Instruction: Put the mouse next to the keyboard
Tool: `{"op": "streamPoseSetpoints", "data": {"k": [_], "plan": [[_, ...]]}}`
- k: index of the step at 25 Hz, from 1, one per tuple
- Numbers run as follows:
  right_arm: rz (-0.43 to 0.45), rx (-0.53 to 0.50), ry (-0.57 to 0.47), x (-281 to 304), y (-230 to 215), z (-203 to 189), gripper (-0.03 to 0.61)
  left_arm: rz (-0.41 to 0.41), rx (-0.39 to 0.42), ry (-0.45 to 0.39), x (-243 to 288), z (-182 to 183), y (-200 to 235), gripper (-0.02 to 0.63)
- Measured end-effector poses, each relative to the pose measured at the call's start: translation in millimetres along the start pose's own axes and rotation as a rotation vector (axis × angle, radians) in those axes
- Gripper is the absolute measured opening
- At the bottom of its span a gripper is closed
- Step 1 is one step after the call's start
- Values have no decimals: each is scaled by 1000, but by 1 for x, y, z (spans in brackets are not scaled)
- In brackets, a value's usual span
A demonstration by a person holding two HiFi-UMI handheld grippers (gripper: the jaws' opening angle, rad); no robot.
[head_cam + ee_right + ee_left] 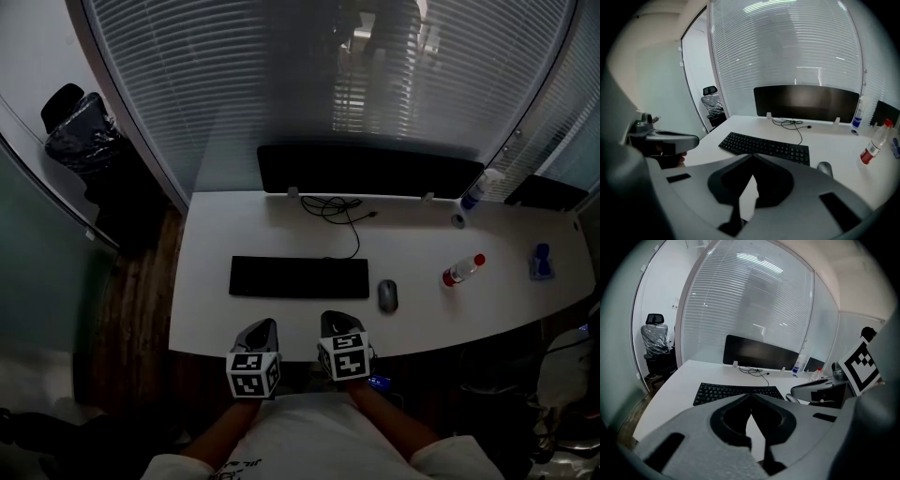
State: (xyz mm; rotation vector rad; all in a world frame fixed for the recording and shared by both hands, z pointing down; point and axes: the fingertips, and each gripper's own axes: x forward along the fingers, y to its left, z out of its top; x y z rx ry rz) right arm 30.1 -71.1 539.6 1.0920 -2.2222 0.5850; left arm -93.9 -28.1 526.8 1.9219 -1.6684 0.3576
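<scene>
Left tongs [257,328] and right tongs [337,323] both closed, empty, at table [216,234] edge in front of keyboard [299,277]; mouse [387,295] sits just right of keyboard, so placement looks done.

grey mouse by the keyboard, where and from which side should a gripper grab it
Pinch the small grey oval mouse across its two long sides, mid-body, coming down from above. It lies flat on the white desk, long axis running near to far, so its narrow width should fit the jaws.
</scene>
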Motion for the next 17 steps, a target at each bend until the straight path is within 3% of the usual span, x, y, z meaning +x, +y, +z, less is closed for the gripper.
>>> {"op": "streamPoseSetpoints", "data": {"k": [17], "plan": [[22, -7, -4, -8, 7, -3, 3, 10, -11, -5, -8, -4, -3, 6]]}}
